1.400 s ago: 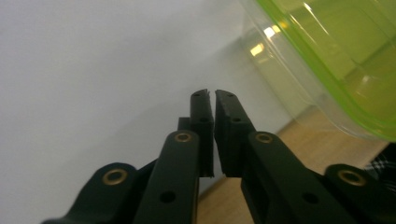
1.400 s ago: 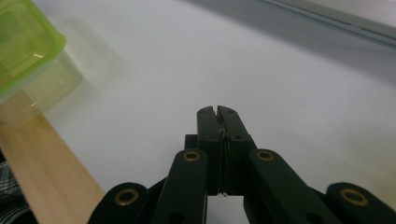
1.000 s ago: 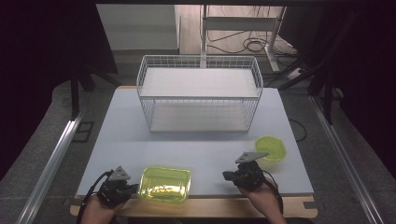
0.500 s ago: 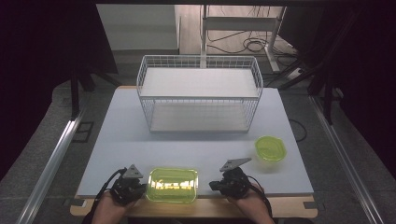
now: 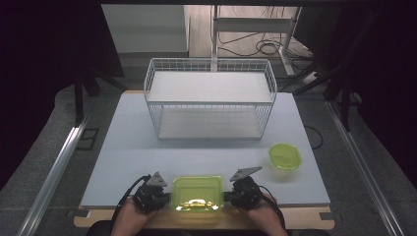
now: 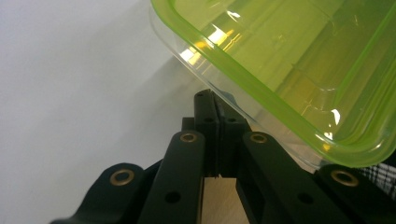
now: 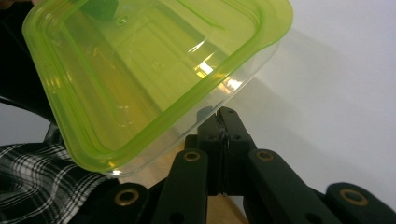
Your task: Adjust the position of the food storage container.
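A clear rectangular container with a green rim (image 5: 196,192) lies at the table's front edge, between my two grippers. My left gripper (image 5: 167,196) is at its left end and my right gripper (image 5: 227,196) at its right end. In the left gripper view the jaws (image 6: 212,100) are pressed together, and their tip sits against the container's clear wall (image 6: 289,70) just under the rim. The right gripper (image 7: 222,116) is likewise shut, its tip against the wall of the container (image 7: 140,79). Nothing is between either pair of jaws.
A white wire basket (image 5: 209,98) stands at the back middle of the white table (image 5: 133,157). A round green container (image 5: 285,156) sits at the right, beyond my right gripper. A plaid sleeve (image 7: 37,177) is close behind the rectangular container.
The left gripper has slid right and the right gripper left, closing in on the container's two ends. The container has shifted right, towards the table's middle.
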`<action>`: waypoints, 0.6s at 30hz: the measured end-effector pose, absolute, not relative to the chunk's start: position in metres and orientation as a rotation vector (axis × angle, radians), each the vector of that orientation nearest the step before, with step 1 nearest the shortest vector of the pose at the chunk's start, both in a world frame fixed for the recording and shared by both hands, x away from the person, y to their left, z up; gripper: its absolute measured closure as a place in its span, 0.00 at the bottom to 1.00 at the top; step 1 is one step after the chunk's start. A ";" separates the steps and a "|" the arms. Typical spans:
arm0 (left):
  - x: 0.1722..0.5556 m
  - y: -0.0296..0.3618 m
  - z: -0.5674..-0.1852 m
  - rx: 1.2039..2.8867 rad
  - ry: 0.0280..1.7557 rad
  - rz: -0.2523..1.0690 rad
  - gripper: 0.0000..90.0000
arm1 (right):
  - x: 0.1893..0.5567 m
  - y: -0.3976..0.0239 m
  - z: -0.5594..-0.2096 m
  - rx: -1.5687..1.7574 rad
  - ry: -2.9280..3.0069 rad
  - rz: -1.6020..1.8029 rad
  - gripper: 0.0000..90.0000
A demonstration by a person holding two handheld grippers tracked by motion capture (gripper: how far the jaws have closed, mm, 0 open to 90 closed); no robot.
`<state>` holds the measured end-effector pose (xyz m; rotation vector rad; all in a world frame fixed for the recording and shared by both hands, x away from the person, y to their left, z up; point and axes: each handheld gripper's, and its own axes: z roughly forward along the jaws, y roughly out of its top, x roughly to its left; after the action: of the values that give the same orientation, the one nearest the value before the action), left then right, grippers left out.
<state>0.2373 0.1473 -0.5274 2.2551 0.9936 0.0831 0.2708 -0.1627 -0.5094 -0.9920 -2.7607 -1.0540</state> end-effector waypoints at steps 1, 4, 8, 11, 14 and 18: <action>0.239 0.146 -0.528 2.253 0.990 0.079 1.00 | 0.273 -0.165 -0.509 -1.004 -2.760 -1.053 0.98; 0.243 0.141 -0.528 2.238 0.985 0.066 1.00 | 0.279 -0.169 -0.510 -1.037 -2.755 -1.051 0.98; 0.251 0.133 -0.529 2.238 0.978 0.071 1.00 | 0.290 -0.175 -0.509 -1.083 -2.763 -1.058 0.98; 0.259 0.126 -0.530 2.242 0.970 0.076 1.00 | 0.299 -0.178 -0.507 -1.114 -2.769 -1.068 0.98; 0.266 0.120 -0.530 2.246 0.958 0.081 1.00 | 0.309 -0.182 -0.506 -1.153 -2.765 -1.076 0.98; 0.274 0.112 -0.530 2.250 0.946 0.089 1.00 | 0.327 -0.187 -0.504 -1.206 -2.760 -1.093 0.98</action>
<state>0.2738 0.1121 -0.5295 2.2498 0.9458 0.0891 0.3273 -0.1874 -0.5043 -1.2065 -2.7605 -1.0925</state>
